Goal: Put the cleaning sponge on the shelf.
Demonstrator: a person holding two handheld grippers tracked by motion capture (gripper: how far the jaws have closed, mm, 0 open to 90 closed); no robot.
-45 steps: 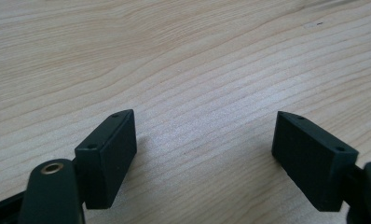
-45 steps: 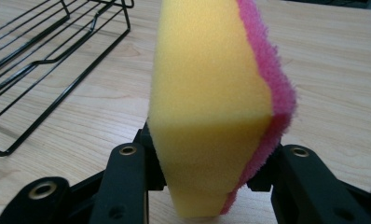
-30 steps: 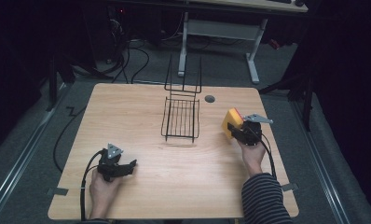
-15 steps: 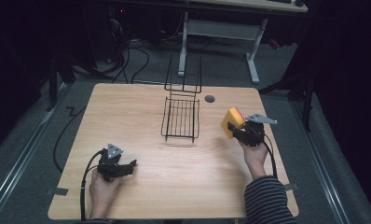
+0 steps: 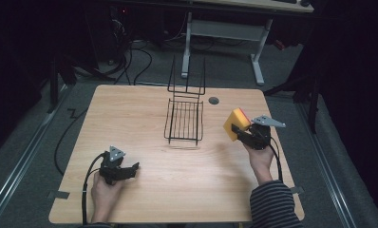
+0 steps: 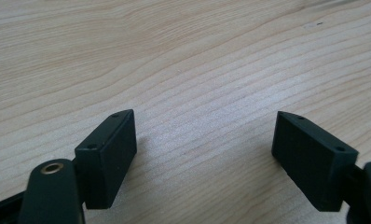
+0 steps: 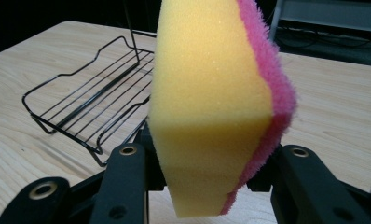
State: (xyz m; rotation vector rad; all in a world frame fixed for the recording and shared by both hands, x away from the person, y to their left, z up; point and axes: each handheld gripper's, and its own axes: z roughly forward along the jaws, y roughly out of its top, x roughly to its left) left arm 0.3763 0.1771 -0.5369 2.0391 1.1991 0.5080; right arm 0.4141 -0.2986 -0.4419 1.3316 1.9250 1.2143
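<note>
Gripping a yellow-and-pink sponge (image 5: 236,124) above the table at three o'clock of the still-empty wire rack (image 5: 184,120), the right gripper (image 5: 238,133) has pickup done; left gripper (image 5: 128,169) idles wide open, holding nothing.

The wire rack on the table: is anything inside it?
No. The wire rack holds nothing; bare table shows through its bars. In the right gripper view, the sponge covers the rack's far end.

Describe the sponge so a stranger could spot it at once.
Start at the wooden table and find the black wire rack near its middle. Right of the rack, the right gripper clamps the sponge above the tabletop. It is a yellow block with a pink scrub layer, the scene's only brightly coloured thing.
</note>
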